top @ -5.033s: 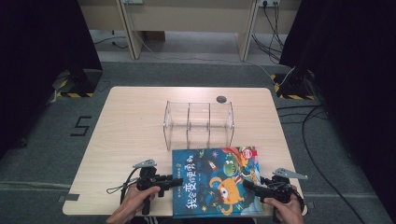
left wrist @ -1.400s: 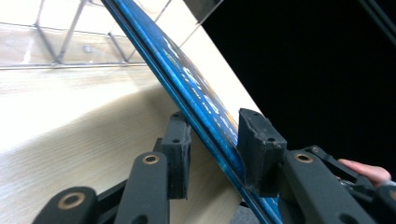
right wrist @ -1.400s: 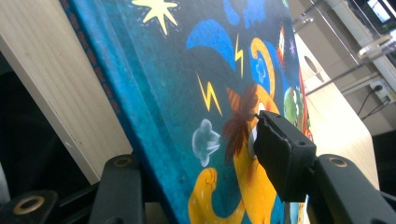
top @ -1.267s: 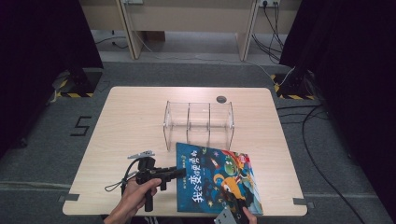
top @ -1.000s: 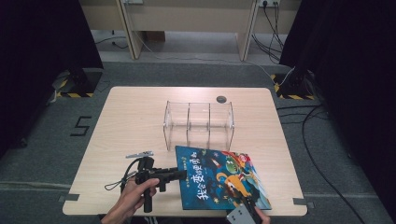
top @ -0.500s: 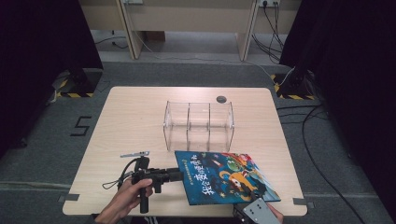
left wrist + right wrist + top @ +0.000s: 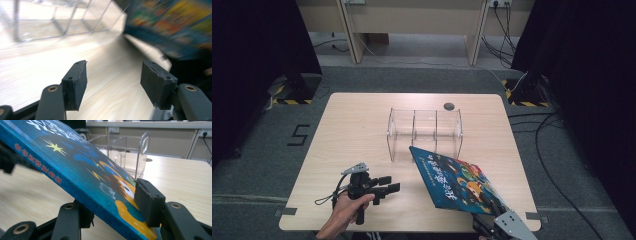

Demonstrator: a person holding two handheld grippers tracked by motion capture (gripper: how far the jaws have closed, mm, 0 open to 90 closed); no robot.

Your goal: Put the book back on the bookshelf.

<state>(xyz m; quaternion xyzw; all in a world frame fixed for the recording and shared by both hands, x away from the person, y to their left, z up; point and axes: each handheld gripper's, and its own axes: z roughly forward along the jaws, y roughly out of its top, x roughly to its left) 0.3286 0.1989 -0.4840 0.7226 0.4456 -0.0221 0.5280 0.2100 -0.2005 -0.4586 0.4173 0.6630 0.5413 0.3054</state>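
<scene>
A blue picture book (image 7: 457,182) with bright cartoon art is lifted off the wooden table (image 7: 357,130) and tilted. My right gripper (image 7: 492,216) is shut on its near right corner. In the right gripper view the pads (image 7: 147,200) clamp the cover of the book (image 7: 75,162) from above and below, at my right gripper (image 7: 115,205). My left gripper (image 7: 389,183) stands open left of the book, apart from it. Its jaws have just been closing slightly after opening wide, with nothing between them. The left gripper view shows my left gripper (image 7: 113,72) over bare tabletop, the book (image 7: 175,27) blurred beyond.
A clear plastic rack (image 7: 424,132) with three compartments stands at mid table, just behind the book's far corner. A small dark round disc (image 7: 449,106) sits near the far edge. Cables (image 7: 557,145) lie on the floor at the right.
The right gripper has raised the book and swung it to the right, so it tilts more steeply. The left gripper has come off the book's left edge and now stands apart from it.
</scene>
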